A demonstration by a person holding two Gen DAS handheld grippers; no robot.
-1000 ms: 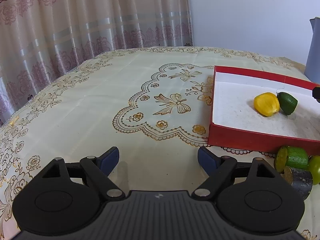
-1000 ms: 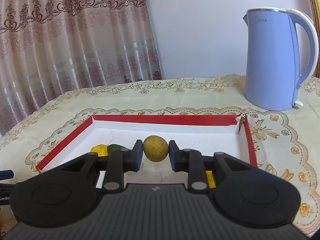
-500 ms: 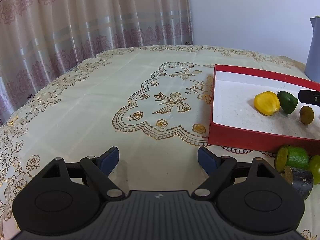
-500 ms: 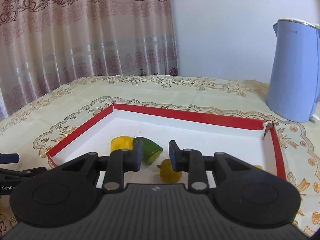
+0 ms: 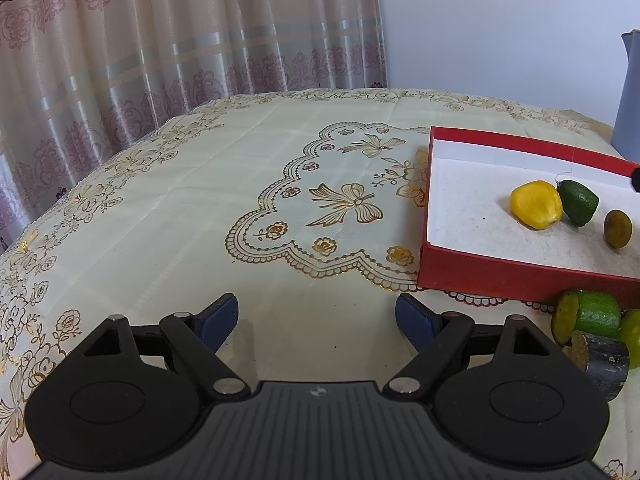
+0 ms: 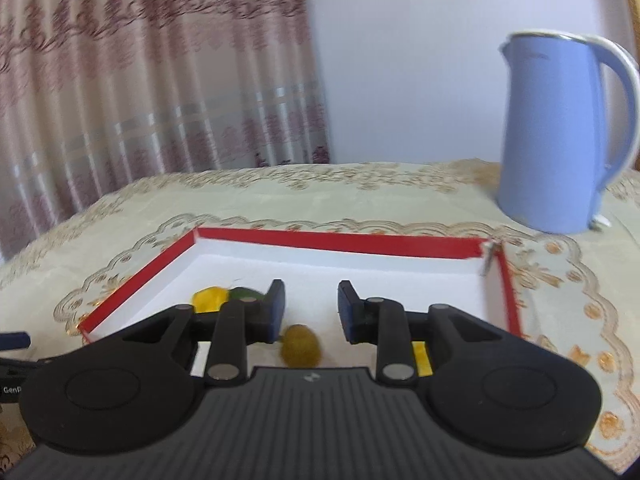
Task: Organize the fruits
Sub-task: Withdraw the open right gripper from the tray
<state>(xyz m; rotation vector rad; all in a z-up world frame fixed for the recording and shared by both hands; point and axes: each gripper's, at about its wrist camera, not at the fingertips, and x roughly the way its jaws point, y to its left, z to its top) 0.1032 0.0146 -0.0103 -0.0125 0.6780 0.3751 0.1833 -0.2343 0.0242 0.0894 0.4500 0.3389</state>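
Olive fruit (image 6: 301, 350) below opening right claw (image 6: 311, 312)

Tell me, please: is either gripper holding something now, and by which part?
Nothing is held. The right gripper is opening, the olive fruit lying free in the red box. The left gripper is open and empty.

bare tablecloth (image 5: 224, 216) left, kettle (image 6: 560, 132) behind box (image 6: 340, 238)

curtain (image 5: 160, 40): pink-beige, dark rose flower bands, pale stripes
tablecloth (image 5: 200, 208): cream, gold flowers and butterflies
box (image 5: 520, 276): red outside, white inside
kettle (image 6: 560, 132): light blue, white rim
fruits in box: yellow (image 5: 536, 205), green (image 5: 580, 202), olive-brown (image 5: 617, 228)
fruit pieces by box (image 5: 592, 314): green; one dark
pads (image 5: 218, 320): dark blue
wall (image 5: 500, 20): white
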